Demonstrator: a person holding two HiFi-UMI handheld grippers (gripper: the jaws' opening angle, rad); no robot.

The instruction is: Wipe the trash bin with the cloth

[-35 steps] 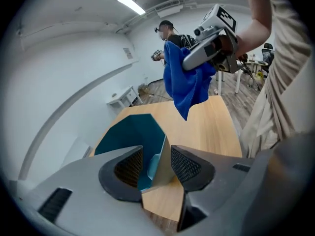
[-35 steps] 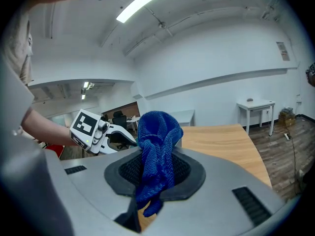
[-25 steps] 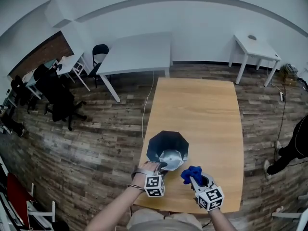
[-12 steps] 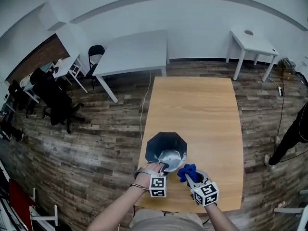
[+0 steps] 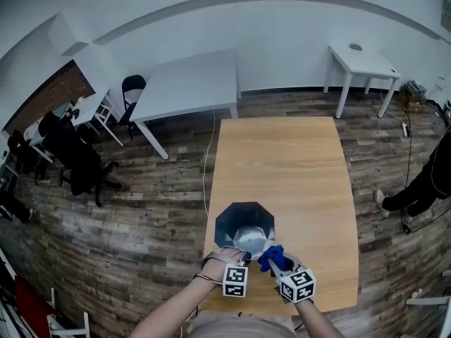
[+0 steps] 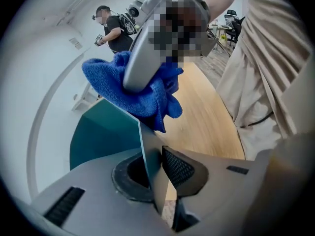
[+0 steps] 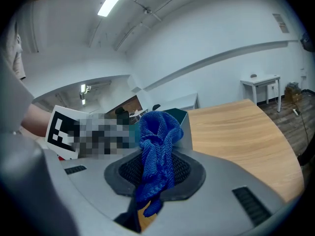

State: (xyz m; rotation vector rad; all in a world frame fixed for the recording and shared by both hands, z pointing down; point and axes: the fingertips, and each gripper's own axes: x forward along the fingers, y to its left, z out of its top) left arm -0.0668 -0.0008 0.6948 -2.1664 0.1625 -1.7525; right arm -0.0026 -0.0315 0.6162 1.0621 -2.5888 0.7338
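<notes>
Dark teal trash bin (image 5: 243, 224) is standing open-topped at the near end of the wooden tabletop (image 5: 282, 160), its near wall being pinched between the jaws of the left gripper (image 6: 152, 173), which have just been closing on it. Blue cloth (image 7: 156, 146) is hanging bunched, clamped in the jaws of the right gripper (image 7: 156, 181), just beside the bin's rim.

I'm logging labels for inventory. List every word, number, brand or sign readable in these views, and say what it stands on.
No readable text anywhere.
left marker cube, right marker cube: black-and-white square patterns only, no letters or digits.
trash bin, cloth: no label shows.
wall plate: too small to tell whether it bears any print.
</notes>
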